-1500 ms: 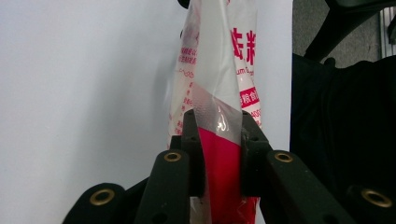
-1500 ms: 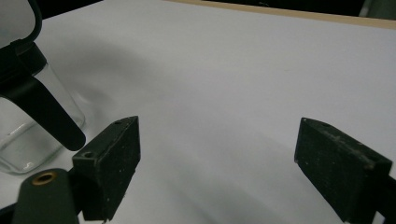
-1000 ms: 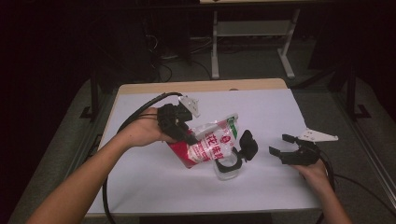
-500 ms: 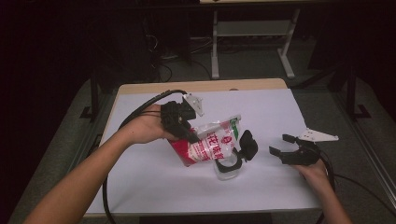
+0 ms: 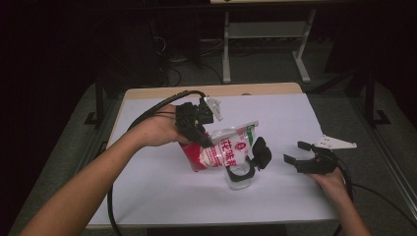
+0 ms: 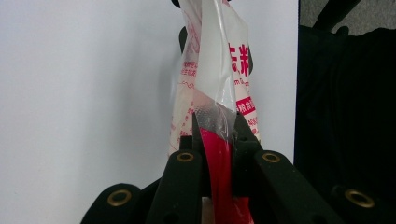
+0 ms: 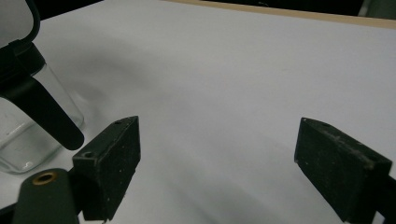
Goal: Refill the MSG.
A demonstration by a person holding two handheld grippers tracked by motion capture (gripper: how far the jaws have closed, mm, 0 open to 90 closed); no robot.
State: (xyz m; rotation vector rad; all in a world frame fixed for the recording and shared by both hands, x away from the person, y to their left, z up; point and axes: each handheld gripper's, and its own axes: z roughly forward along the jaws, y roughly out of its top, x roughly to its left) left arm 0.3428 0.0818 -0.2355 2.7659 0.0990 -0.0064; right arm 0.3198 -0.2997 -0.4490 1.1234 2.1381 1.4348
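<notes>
A red and white snack bag with red Chinese print hangs tilted above the white table, its open end low over a clear glass jar. My left gripper is shut on the bag's red sealed end. The jar has a black rim and a black hinged lid flipped open to its right; the jar also sits at the left edge of the right gripper view. My right gripper rests open on the table to the right of the jar, with nothing between its fingers.
The white table has a wooden far edge. A grey three-cornered plate sticks out from the right gripper near the table's right edge. Black cables trail from the left gripper. Metal stand legs lie beyond the table.
The left gripper and the bag have shifted slightly, the bag tilting a bit more over the jar. The right gripper has stayed in place.
</notes>
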